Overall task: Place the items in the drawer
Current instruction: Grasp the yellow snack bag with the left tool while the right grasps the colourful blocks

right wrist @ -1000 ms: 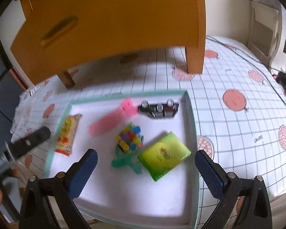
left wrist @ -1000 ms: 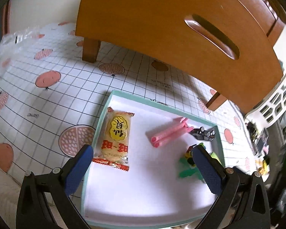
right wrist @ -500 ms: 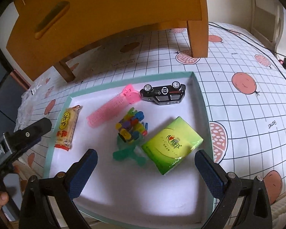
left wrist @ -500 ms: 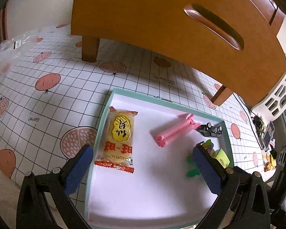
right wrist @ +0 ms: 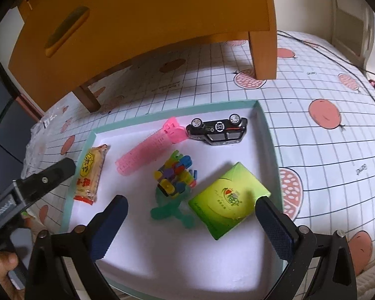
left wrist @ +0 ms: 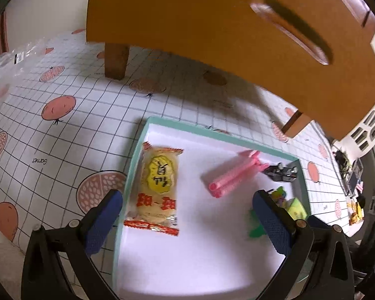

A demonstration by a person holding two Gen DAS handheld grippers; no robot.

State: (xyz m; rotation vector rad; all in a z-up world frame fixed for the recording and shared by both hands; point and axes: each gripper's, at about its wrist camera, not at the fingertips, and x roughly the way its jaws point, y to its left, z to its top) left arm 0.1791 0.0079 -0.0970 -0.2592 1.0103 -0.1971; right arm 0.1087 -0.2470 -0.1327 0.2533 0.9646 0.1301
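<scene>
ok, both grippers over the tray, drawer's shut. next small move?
Probably lower the left gripper onto the snack packet: its jaws are open and empty, and the packet lies flat directly ahead at the tray edge. The right gripper is also open; the drawer front still needs opening.

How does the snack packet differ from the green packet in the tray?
The snack packet is long, narrow, yellow with red ends, and lies along the tray's left wall. The green packet is wider, squarish, and lies askew near the right wall. Both lie flat inside the tray, untouched by either gripper.
</scene>
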